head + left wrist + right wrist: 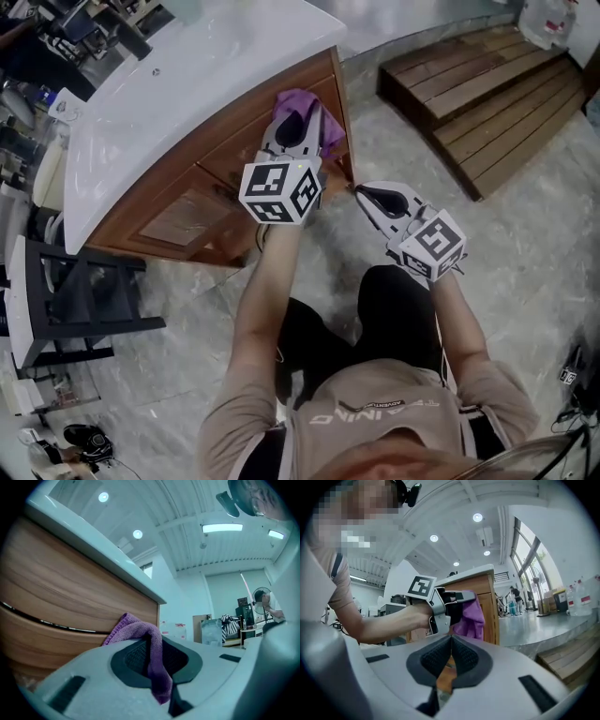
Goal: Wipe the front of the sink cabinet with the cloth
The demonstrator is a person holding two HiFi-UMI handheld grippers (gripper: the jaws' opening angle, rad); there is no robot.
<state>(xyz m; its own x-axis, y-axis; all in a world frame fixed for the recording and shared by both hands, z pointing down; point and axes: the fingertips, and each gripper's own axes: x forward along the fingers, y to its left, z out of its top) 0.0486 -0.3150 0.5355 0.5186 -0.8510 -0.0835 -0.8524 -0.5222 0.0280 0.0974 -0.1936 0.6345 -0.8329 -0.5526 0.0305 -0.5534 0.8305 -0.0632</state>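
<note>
The person's grey shirt (375, 403) is closest to the head camera, and both bare forearms reach forward from it over dark trousers. The left gripper (302, 120) is held up at the sink cabinet (211, 183), and its jaws are pinching the purple cloth (300, 98). In the left gripper view the cloth (140, 631) comes up between the two dark pads (133, 656), and a loose end of it hangs down in the middle. The bunched part of the cloth is at the wooden front (70, 597), on the upper drawer band. It is close under the white sink top (93, 550) and near the outer corner of the cabinet. It looks pressed on the wood, but I cannot tell this for sure. The right gripper (361, 191) is lower and to the right, apart from the cabinet, above the grey stone floor (534, 281). Its jaws are pressed together at the tips and nothing is between them, as the right gripper view shows (451, 645). That view also looks at the left gripper (457, 603) with the cloth (471, 616) hanging from it beside the corner of the cabinet. Dark wooden steps (478, 94) lie further right on the floor, and a black chair (66, 300) stands left of the cabinet.
</note>
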